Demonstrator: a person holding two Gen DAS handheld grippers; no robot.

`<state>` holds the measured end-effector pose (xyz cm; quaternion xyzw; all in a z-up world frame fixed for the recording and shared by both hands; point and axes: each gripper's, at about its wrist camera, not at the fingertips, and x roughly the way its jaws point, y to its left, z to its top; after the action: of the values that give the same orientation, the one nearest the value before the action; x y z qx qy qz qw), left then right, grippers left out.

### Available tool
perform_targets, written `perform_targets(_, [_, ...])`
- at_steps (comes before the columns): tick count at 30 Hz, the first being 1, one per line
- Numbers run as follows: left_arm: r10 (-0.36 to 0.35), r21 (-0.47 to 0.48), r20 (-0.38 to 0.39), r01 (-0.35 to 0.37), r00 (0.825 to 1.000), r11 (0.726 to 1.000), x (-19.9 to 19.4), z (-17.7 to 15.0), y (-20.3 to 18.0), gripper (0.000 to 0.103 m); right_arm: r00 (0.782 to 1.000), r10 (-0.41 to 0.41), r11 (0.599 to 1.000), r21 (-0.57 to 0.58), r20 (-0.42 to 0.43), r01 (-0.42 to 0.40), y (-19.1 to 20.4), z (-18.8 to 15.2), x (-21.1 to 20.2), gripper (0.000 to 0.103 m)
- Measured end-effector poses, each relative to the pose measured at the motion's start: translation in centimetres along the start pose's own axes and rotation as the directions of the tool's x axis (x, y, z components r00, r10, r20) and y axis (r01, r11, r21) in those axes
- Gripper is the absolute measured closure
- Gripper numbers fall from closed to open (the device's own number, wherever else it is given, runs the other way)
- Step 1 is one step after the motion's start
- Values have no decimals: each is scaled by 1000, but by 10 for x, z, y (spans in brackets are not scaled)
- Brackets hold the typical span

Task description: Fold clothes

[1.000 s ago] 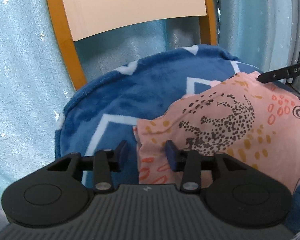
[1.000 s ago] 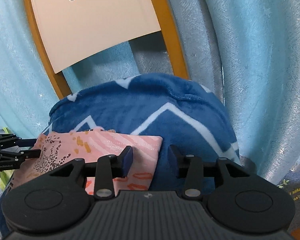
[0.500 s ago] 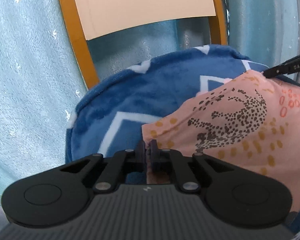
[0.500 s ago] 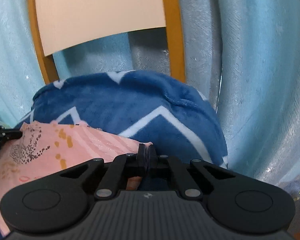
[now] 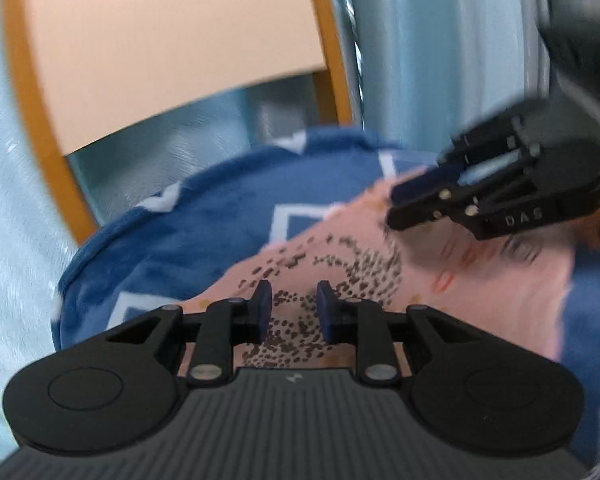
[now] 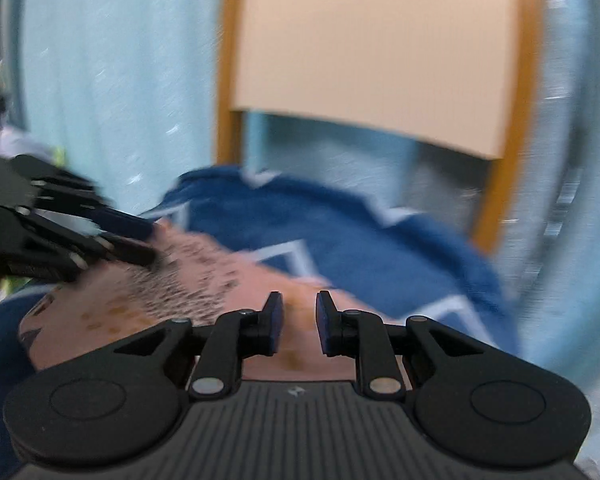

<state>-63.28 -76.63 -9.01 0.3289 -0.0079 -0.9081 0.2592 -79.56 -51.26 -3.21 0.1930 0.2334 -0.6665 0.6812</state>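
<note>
1. Left tool (image 5: 291,307) is hovering over the pink spotted garment (image 5: 380,276), jaws opening, nothing pinched.
2. Garment is lying on the blue zigzag blanket (image 5: 204,216).
3. Right tool (image 5: 400,208) is reaching in at upper right, touching the garment's far edge.
4. Chair back (image 5: 168,52) is standing behind.

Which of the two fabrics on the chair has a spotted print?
The pink garment, lying on top; the blue blanket beneath has white zigzag lines.

Both grippers are matte black: the left gripper (image 5: 291,312) and right gripper (image 6: 298,322) carry dark-blue pads (image 5: 263,308), silver pivot screws and a ribbed grey body — white "DAS" lettering marks the right one's side.
</note>
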Motion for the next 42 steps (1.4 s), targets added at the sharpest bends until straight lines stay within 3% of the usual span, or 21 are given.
perform_targets(3, [15,-74,10,-14,1000,997,11,-4,20,81,999,-28,997,-79,-18,26,4,-3,17,83])
perform_targets(6, [60,-177,1,-59,998,982,11,-9,47,82,1000,-32,998,-45,-1,31,-11,-4,17,95])
perform_targets(8, [97,-217,-20,-99,995,971,10,-16,62,87,999,-43,999,-8,4,43,-19,-5,14,98])
perform_targets(12, [107,-185,-41,-113,993,976,5,-33,67,86,998,-63,997,35,-12,64,-35,-13,9,79])
perform_targets(14, [124,-159,-52,-131,991,979,3,-31,64,85,997,-69,994,81,-20,70,-43,-18,8,69])
perform_targets(20, [219,-90,-57,-224,974,971,-26,-28,43,86,981,-178,973,136,-76,187,-46,-30,-19,70])
perform_targets(23, [196,-122,-33,-199,980,972,-53,-28,22,86,984,-168,967,184,-55,175,-33,-37,-52,70])
perform_targets(27, [125,-114,-22,-127,992,985,-73,-36,-17,83,997,-82,973,216,-15,83,3,-50,-87,70])
perform_targets(32, [174,-67,-54,-178,983,982,-77,-63,-39,82,995,-81,968,232,-55,92,19,-82,-95,71])
perform_targets(37, [233,-177,-69,-242,970,954,-105,-70,-35,81,988,-132,949,278,-77,148,17,-93,-126,71])
perform_targets(42, [223,-251,-64,-232,973,940,-128,-78,-64,64,986,-152,939,303,-62,164,41,-101,-151,65])
